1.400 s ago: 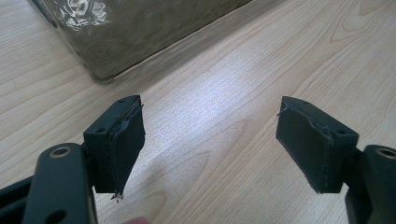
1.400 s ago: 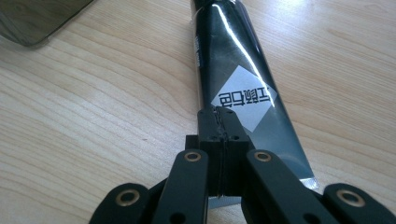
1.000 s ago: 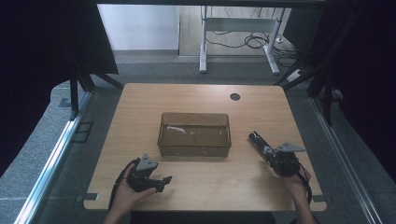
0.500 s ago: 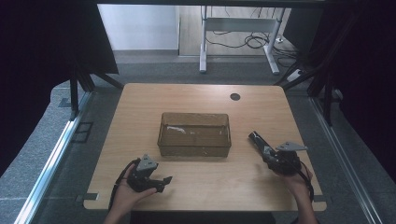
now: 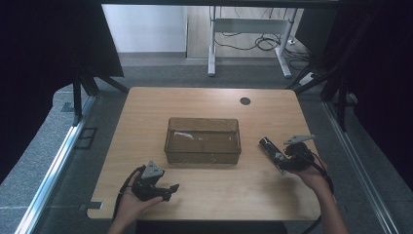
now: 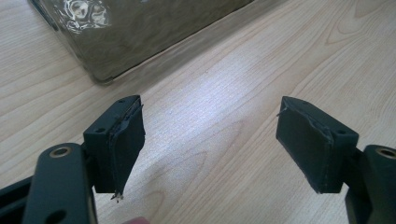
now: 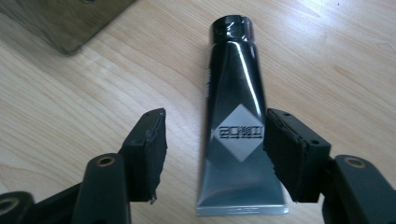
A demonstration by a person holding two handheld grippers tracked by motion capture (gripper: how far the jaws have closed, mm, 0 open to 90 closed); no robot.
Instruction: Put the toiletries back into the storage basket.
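A black squeeze tube (image 7: 236, 126) with a silver diamond label lies flat on the wooden table, cap pointing away; in the high view the tube (image 5: 271, 150) lies right of the bin. My right gripper (image 7: 215, 156) is open, its jaws standing on either side of the tube's lower half without squeezing it; from above, the right gripper (image 5: 287, 158) sits at the tube's near end. My left gripper (image 6: 210, 144) is open over bare wood, and in the high view the left gripper (image 5: 168, 190) rests near the front left edge. A clear brownish bin (image 5: 202, 140) sits mid-table.
A corner of the bin (image 6: 135, 32) lies just ahead of the left jaws, and another bin corner (image 7: 65, 23) is up-left of the right jaws. A dark round hole (image 5: 245, 101) marks the table's far side. Bare wood spans the front between the hands.
The right gripper has slid slightly forward along the tube, its jaws now straddling it. The left gripper has stayed put.
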